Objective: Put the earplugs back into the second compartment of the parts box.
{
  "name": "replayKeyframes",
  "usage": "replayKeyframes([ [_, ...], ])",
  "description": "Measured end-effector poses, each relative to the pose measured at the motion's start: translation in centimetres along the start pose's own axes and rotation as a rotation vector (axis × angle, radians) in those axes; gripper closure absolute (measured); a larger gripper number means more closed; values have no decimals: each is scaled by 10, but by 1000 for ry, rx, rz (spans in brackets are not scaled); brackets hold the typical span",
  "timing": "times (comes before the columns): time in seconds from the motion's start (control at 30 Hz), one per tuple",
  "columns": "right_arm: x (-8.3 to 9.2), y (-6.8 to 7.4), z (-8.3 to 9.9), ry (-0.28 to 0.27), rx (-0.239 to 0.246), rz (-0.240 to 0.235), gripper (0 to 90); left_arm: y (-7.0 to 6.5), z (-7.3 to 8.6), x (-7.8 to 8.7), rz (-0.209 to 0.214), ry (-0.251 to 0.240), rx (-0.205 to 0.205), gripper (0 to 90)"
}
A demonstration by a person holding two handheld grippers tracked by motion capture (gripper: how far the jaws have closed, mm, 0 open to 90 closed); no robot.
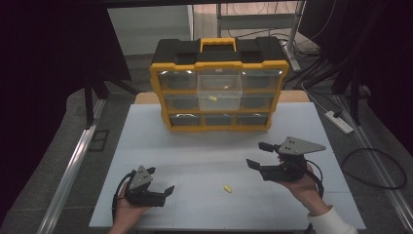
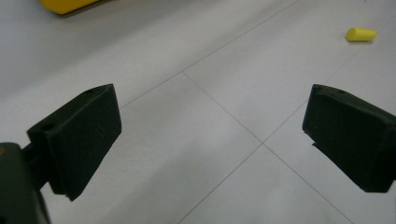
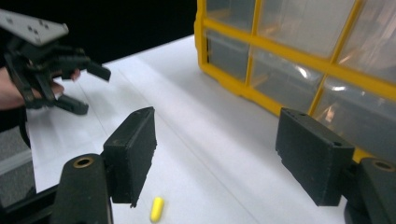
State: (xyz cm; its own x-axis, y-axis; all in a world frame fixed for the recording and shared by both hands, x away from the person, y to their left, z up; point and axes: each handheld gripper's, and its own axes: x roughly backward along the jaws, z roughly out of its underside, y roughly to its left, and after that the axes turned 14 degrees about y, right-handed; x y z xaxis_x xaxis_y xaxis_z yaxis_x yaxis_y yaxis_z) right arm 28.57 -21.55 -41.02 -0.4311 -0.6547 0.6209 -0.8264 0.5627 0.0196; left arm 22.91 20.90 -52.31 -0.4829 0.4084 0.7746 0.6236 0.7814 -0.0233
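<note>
Lying loose: small yellow capsule [image 1: 227,188]

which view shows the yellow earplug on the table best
The left gripper view: the yellow earplug lies sharp and unobstructed on the table. The high view shows it small, between the grippers. The right gripper view shows it blurred at the bottom edge.

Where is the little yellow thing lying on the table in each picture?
High view: the small yellow piece lies on the white table, near the front, between the two grippers.
Left gripper view: it sits at the top right, beyond the open jaws.
Right gripper view: it lies at the bottom edge, near the left jaw.
Shared landmark: the yellow drawer organizer, whose corner and front appear too.
</note>
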Motion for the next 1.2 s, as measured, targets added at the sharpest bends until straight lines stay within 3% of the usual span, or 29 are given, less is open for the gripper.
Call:
replayKeyframes([
  [0.8, -50, 17, 21, 258, 72, -88, 278, 0, 0, 0, 3, 1, -2, 46],
  [1.2, -85, 28, 31, 414, 107, -123, 273, 0, 0, 0, 3, 5, -6, 46],
])
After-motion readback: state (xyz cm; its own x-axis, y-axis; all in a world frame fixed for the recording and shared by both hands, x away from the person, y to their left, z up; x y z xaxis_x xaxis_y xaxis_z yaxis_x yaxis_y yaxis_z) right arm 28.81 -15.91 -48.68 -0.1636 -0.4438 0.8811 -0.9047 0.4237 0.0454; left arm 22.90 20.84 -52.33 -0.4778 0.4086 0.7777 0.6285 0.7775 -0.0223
